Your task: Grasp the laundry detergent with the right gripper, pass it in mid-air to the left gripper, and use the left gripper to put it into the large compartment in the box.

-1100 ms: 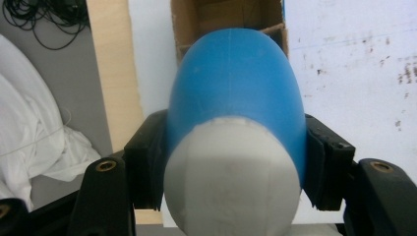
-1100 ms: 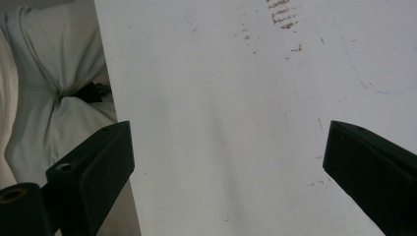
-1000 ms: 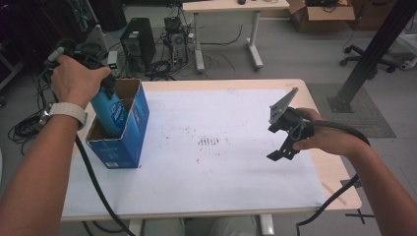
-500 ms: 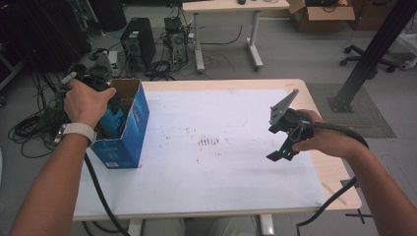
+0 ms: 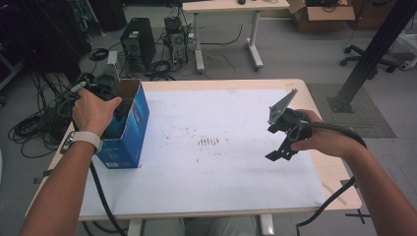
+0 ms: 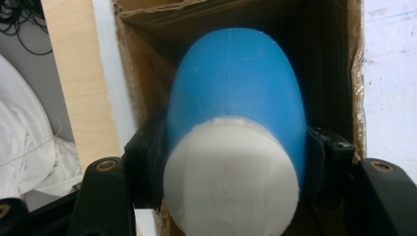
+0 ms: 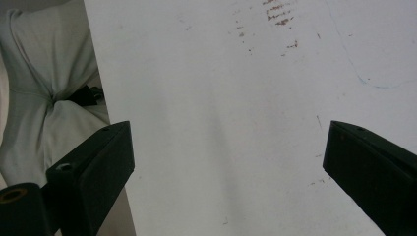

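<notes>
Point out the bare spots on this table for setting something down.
Free: the white sheet between the blue box and the right gripper, around the brown marks. Crowded: the box, where the left gripper holds a blue bottle.

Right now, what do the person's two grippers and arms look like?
Both grippers are black with blocky black jaws. The right gripper carries a grey three-cornered plate on top and trails a black cable; the left gripper has brass-coloured screw holes. The left wrist wears a white watch band. Forearms are bare.
</notes>
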Action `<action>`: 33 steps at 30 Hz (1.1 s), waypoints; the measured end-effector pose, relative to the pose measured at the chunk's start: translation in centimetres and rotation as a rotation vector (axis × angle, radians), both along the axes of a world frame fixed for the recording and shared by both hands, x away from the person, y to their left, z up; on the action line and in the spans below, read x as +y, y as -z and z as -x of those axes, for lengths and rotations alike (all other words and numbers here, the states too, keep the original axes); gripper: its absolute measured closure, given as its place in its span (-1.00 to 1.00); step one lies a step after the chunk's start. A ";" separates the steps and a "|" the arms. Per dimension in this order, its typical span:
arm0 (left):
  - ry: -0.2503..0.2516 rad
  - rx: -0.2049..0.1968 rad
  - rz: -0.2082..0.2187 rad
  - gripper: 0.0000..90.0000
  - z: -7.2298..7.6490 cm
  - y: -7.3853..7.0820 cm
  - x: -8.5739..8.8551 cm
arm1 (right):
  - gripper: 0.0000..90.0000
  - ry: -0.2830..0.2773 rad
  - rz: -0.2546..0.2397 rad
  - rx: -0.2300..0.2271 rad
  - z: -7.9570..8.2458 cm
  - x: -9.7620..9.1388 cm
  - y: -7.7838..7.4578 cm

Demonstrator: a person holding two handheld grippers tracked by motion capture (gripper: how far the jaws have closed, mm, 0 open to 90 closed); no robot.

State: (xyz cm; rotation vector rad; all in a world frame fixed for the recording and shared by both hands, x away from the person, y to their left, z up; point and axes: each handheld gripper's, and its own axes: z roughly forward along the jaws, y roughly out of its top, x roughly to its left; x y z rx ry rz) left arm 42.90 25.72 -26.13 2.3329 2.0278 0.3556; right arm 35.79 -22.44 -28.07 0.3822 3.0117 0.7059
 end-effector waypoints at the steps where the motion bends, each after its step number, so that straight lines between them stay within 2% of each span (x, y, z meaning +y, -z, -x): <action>1: 0.000 0.004 0.001 -0.15 0.0 0.1 0.0 | -0.89 0.000 -0.001 0.001 0.0 0.0 0.0; 10: 0.004 0.020 0.004 -0.15 -0.2 1.1 0.0 | -0.89 0.006 -0.002 0.002 -0.1 -0.1 0.0; 18: 0.009 0.013 0.012 -0.16 -0.2 1.3 0.2 | -0.89 0.004 -0.003 0.004 -0.1 0.1 0.2; 26: 0.014 0.024 0.031 -0.16 -0.4 1.3 0.5 | -0.89 0.000 -0.001 0.007 -0.1 0.3 0.3; 29: 0.018 0.030 0.052 -0.20 -0.5 1.4 0.5 | -0.89 0.000 -0.002 0.007 -0.1 0.2 0.3; 33: 0.010 0.033 0.054 -0.30 -0.5 1.3 0.5 | -0.89 -0.001 -0.002 0.007 -0.1 0.2 0.3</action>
